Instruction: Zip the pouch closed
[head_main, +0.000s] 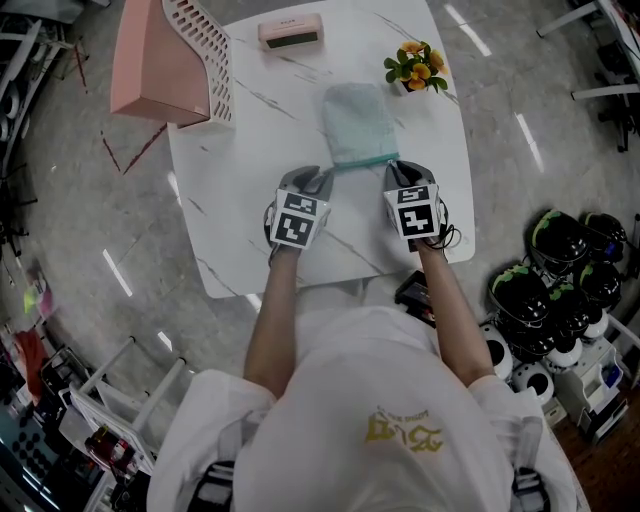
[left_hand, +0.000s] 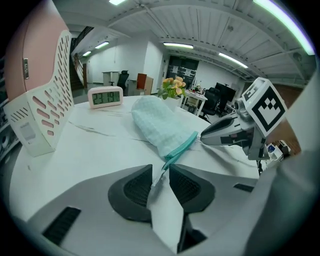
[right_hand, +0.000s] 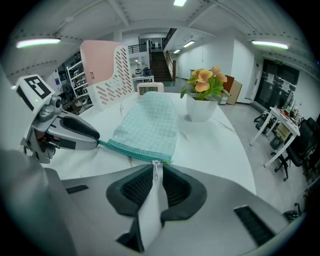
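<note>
Well, right at the left gripper (left_hand: 160, 175) the jaws stand apart, and the pale tail end of the zip (left_hand: 158, 179) lies loose in the gap, with neither pad pressing on it. The right gripper (right_hand: 157, 175) is much the same: a narrower gap, the white zip pull (right_hand: 156, 165) lying between its pads without being pinched.

Just ahead of both noses the mint-green pouch (head_main: 358, 125) lies flat on the white table (head_main: 260, 150). Its teal zip band (right_hand: 132, 149) runs across from one gripper to the other, and the slider sits at the right gripper's end. From where I stand the teeth look joined all along. Whether the slider is fully home I can't quite tell at this angle.

So I'd say the closing pull is done and this is the letting-go. The next move calls for drawing both grippers straight back, gently, so that neither the pull nor the tail snags.

Beyond the pouch stand a flower pot (right_hand: 200, 107), a small clock (left_hand: 105, 97) and a pink rack (left_hand: 40, 120).
</note>
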